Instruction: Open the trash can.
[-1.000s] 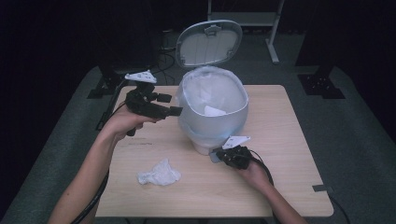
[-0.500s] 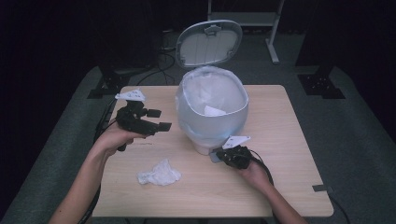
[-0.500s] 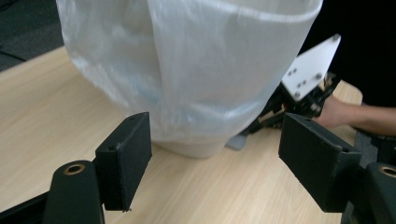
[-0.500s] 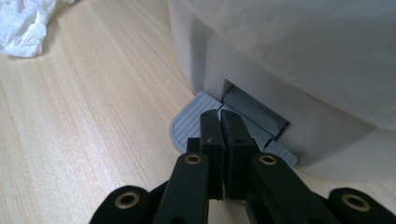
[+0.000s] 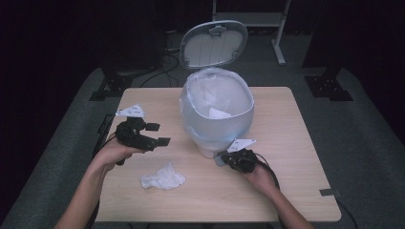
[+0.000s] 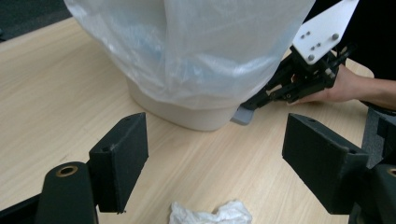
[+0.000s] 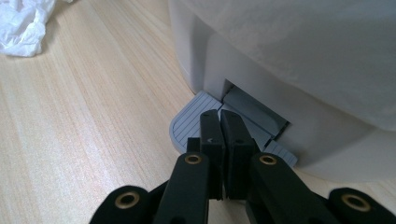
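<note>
On your tabletop (image 5: 296,143) the lid-up pedal bin (image 5: 217,114), bag-lined, holds crumpled tissue (image 5: 218,113); your right claw (image 7: 219,122), pressed together, rests on its pedal (image 7: 187,122), your left claw (image 6: 215,154), spread and widening, above another tissue wad (image 5: 162,177).

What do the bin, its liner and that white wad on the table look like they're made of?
Bin: likely moulded plastic, smooth matt pale grey shell, ribbed pedal.
Liner: thin translucent plastic film, glossy and creased.
Wad: probably tissue or paper, soft white crumples; could be thin plastic.
Table: pale wood-grain top, possibly laminate.
</note>
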